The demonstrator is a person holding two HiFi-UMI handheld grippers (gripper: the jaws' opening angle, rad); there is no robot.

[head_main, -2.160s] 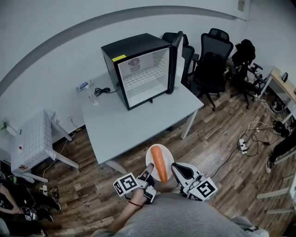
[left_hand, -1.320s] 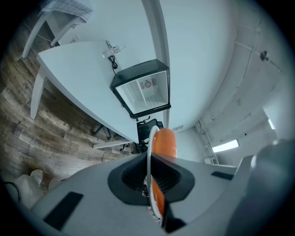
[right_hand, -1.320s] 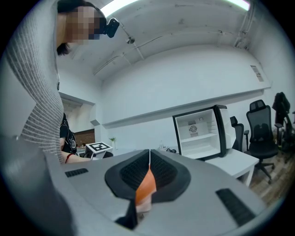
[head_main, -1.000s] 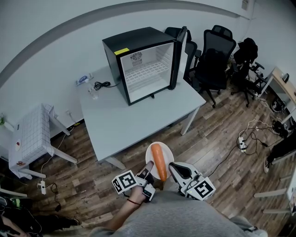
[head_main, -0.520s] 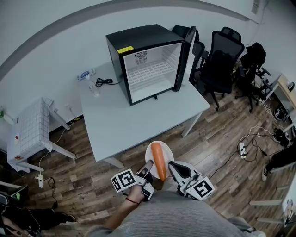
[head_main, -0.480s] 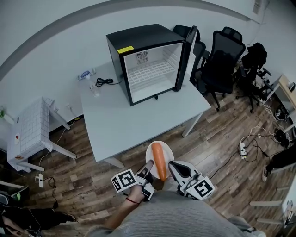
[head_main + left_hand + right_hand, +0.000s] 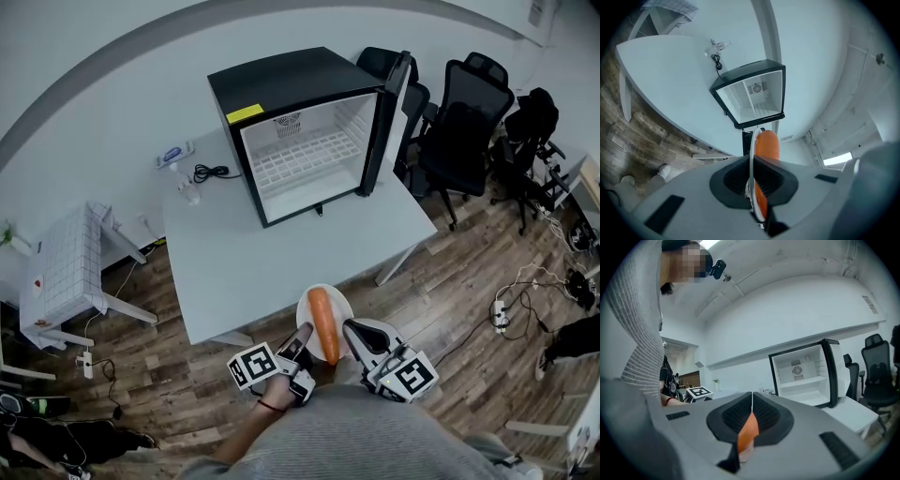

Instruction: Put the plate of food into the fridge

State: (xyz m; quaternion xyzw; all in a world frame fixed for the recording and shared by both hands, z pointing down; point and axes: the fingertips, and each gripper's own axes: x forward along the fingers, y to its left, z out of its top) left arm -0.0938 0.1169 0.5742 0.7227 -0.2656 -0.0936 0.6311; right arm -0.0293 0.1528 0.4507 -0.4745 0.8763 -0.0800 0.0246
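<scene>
- Plate [image 7: 307, 307] w/ carrot [image 7: 323, 325]: left claw [image 7: 302, 345] & right claw [image 7: 354, 336] both clamped on rim.
- Step: carry to open fridge [image 7: 300, 141].
- Next: keep level, slide it in.

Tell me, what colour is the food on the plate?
Orange. The food lies on a white plate; the head view shows it best.

white plate [image 7: 324, 322] with carrot [image 7: 323, 325], fridge [image 7: 298, 142] open
</scene>
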